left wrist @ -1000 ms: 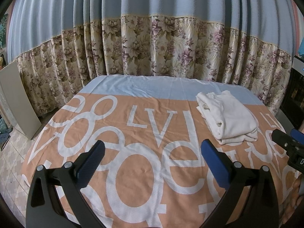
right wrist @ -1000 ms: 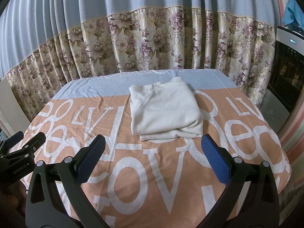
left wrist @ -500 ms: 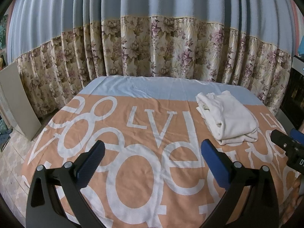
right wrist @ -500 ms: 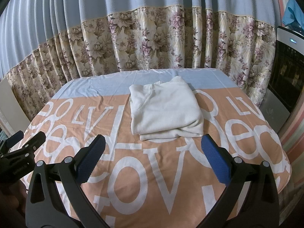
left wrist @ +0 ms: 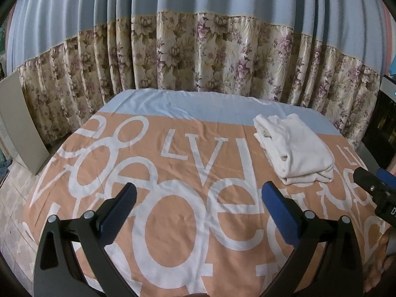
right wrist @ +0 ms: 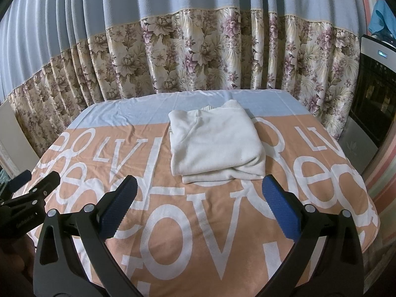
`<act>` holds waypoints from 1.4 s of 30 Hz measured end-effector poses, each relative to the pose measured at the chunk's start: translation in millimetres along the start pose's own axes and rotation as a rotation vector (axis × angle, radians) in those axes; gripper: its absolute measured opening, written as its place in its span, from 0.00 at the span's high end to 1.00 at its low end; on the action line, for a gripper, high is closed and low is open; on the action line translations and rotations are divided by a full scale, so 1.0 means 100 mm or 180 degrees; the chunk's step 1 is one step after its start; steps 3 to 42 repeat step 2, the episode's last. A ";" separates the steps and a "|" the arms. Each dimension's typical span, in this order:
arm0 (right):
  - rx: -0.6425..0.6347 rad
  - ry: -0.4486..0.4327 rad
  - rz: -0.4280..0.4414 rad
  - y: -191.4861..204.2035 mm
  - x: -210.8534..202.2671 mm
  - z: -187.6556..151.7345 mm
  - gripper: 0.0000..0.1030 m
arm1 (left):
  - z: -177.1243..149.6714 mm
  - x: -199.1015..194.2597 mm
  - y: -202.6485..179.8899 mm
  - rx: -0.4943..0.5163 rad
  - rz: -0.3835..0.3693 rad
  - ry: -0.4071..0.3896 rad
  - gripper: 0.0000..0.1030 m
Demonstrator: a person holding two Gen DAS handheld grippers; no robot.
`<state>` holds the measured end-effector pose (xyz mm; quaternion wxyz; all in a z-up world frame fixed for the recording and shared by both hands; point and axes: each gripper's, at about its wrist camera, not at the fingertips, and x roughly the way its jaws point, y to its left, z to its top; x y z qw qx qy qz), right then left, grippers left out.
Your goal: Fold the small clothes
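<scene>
A cream-white garment (right wrist: 216, 144) lies folded in a neat rectangle on the far right part of the orange and white lettered bedspread (right wrist: 188, 235). In the left wrist view it (left wrist: 294, 149) sits to the far right. My left gripper (left wrist: 198, 212) is open and empty, held above the bedspread's middle, well to the left of the garment. My right gripper (right wrist: 198, 210) is open and empty, just short of the garment's near edge. Each gripper also shows at the edge of the other's view: the right gripper (left wrist: 376, 191) and the left gripper (right wrist: 29, 190).
A blue and floral curtain (left wrist: 198, 61) hangs behind the bed. A beige board (left wrist: 19, 126) leans at the left. A dark appliance (right wrist: 373, 94) stands at the right. The bed (left wrist: 39, 193) drops to a tiled floor on the left.
Both grippers have drawn back very slightly from the garment. The folded garment has not moved.
</scene>
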<state>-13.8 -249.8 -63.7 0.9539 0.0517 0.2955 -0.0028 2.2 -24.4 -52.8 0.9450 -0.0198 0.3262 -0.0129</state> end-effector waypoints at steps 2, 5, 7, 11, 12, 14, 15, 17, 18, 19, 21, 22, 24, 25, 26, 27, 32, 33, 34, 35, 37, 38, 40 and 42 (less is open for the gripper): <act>0.0000 0.0000 -0.0003 0.00 0.00 0.00 0.03 | 0.00 0.00 0.00 0.0003 0.0002 -0.0001 0.02; 0.0000 0.0000 -0.0003 0.00 0.00 0.00 0.03 | 0.00 0.00 0.00 0.0003 0.0002 -0.0001 0.02; 0.0000 0.0000 -0.0003 0.00 0.00 0.00 0.03 | 0.00 0.00 0.00 0.0003 0.0002 -0.0001 0.02; 0.0000 0.0000 -0.0003 0.00 0.00 0.00 0.03 | 0.00 0.00 0.00 0.0003 0.0002 -0.0001 0.02; 0.0000 0.0000 -0.0003 0.00 0.00 0.00 0.03 | 0.00 0.00 0.00 0.0003 0.0002 -0.0001 0.02; 0.0000 0.0000 -0.0003 0.00 0.00 0.00 0.03 | 0.00 0.00 0.00 0.0003 0.0002 -0.0001 0.02; 0.0000 0.0000 -0.0003 0.00 0.00 0.00 0.03 | 0.00 0.00 0.00 0.0003 0.0002 -0.0001 0.02; 0.0000 0.0000 -0.0003 0.00 0.00 0.00 0.03 | 0.00 0.00 0.00 0.0003 0.0002 -0.0001 0.02; 0.0000 0.0000 -0.0003 0.00 0.00 0.00 0.03 | 0.00 0.00 0.00 0.0003 0.0002 -0.0001 0.02; 0.0000 0.0000 -0.0003 0.00 0.00 0.00 0.03 | 0.00 0.00 0.00 0.0003 0.0002 -0.0001 0.02; 0.0000 0.0000 -0.0003 0.00 0.00 0.00 0.03 | 0.00 0.00 0.00 0.0003 0.0002 -0.0001 0.02; 0.0000 0.0000 -0.0003 0.00 0.00 0.00 0.03 | 0.00 0.00 0.00 0.0003 0.0002 -0.0001 0.02; 0.0000 0.0000 -0.0003 0.00 0.00 0.00 0.03 | 0.00 0.00 0.00 0.0003 0.0002 -0.0001 0.02; 0.0000 0.0000 -0.0003 0.00 0.00 0.00 0.03 | 0.00 0.00 0.00 0.0003 0.0002 -0.0001 0.02; 0.0000 0.0000 -0.0003 0.00 0.00 0.00 0.03 | 0.00 0.00 0.00 0.0003 0.0002 -0.0001 0.02; 0.0000 0.0000 -0.0003 0.00 0.00 0.00 0.03 | 0.00 0.00 0.00 0.0003 0.0002 -0.0001 0.02; 0.0000 0.0000 -0.0003 0.00 0.00 0.00 0.03 | 0.00 0.00 0.00 0.0003 0.0002 -0.0001 0.02; 0.0000 0.0000 -0.0003 0.00 0.00 0.00 0.03 | 0.00 0.00 0.00 0.0003 0.0002 -0.0001 0.02; 0.0000 0.0000 -0.0003 0.00 0.00 0.00 0.03 | 0.00 0.00 0.00 0.0003 0.0002 -0.0001 0.02; 0.0000 0.0000 -0.0003 0.00 0.00 0.00 0.03 | 0.00 0.00 0.00 0.0003 0.0002 -0.0001 0.02; 0.0000 0.0000 -0.0003 0.00 0.00 0.00 0.03 | 0.00 0.00 0.00 0.0003 0.0002 -0.0001 0.02; 0.0000 0.0000 -0.0003 0.00 0.00 0.00 0.03 | 0.00 0.00 0.00 0.0003 0.0002 -0.0001 0.02; 0.0000 0.0000 -0.0003 0.00 0.00 0.00 0.03 | 0.00 0.00 0.00 0.0003 0.0002 -0.0001 0.02; 0.0000 0.0000 -0.0003 0.00 0.00 0.00 0.03 | 0.00 0.00 0.00 0.0003 0.0002 -0.0001 0.02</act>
